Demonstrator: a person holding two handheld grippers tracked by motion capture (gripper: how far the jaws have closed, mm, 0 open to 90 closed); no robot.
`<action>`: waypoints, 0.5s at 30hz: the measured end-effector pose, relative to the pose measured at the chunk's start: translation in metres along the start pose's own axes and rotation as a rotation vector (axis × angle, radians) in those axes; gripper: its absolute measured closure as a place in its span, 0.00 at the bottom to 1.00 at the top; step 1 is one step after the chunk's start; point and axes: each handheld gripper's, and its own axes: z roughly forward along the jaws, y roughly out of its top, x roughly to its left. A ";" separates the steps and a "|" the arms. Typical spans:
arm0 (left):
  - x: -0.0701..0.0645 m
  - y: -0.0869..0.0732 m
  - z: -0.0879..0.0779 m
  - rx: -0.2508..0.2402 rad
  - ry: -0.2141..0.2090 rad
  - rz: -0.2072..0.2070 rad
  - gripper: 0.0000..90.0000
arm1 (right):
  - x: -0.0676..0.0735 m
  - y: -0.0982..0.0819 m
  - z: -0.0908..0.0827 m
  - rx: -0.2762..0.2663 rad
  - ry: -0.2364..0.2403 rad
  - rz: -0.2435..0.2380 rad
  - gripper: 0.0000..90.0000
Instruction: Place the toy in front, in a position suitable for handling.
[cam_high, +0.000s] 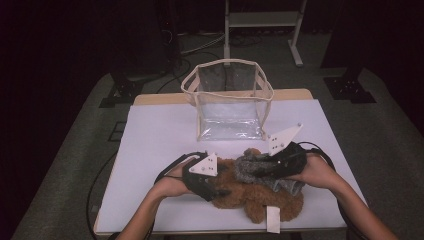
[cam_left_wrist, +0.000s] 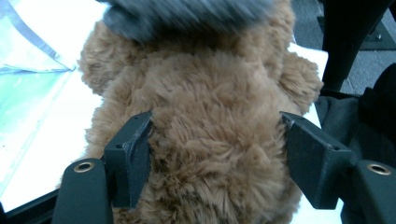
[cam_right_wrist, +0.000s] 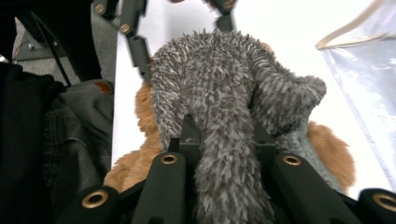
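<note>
In the high view, the left tongs sit at lower centre-left, clamped on the flank of the brown plush toy. The left gripper view shows both pads pressed into the brown fur on either side. The toy lies low in the frame near the front edge of the surface, with a white label hanging over that edge. Much of its body is hidden under the grippers and the grey plush toy, so its shape is hard to make out. The grey toy lies on top of the brown one, just right of the left tongs.

Further right, the right tongs are clamped on the grey toy. In the right gripper view a strip of grey fur runs between the nearly closed jaws, and the toy's far end hides the pads. The top of the left gripper view shows the grey toy as a blur.

The white surface fills the middle of the high view. A clear bag with cream trim stands upright and open at upper centre, well apart from the toys. The room behind is dark. A white frame's legs show at upper right, and cables lie on the grey floor at upper left.
</note>
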 end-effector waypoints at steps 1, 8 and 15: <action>0.000 0.000 0.000 0.001 0.001 -0.002 0.33 | -0.003 -0.001 -0.003 -0.007 -0.005 -0.002 0.81; 0.000 -0.002 -0.001 -0.006 -0.006 -0.009 0.33 | -0.008 -0.018 -0.032 -0.039 -0.058 0.051 0.81; 0.000 0.000 -0.001 -0.004 0.004 0.001 0.32 | -0.008 -0.035 -0.047 -0.062 -0.077 0.098 0.81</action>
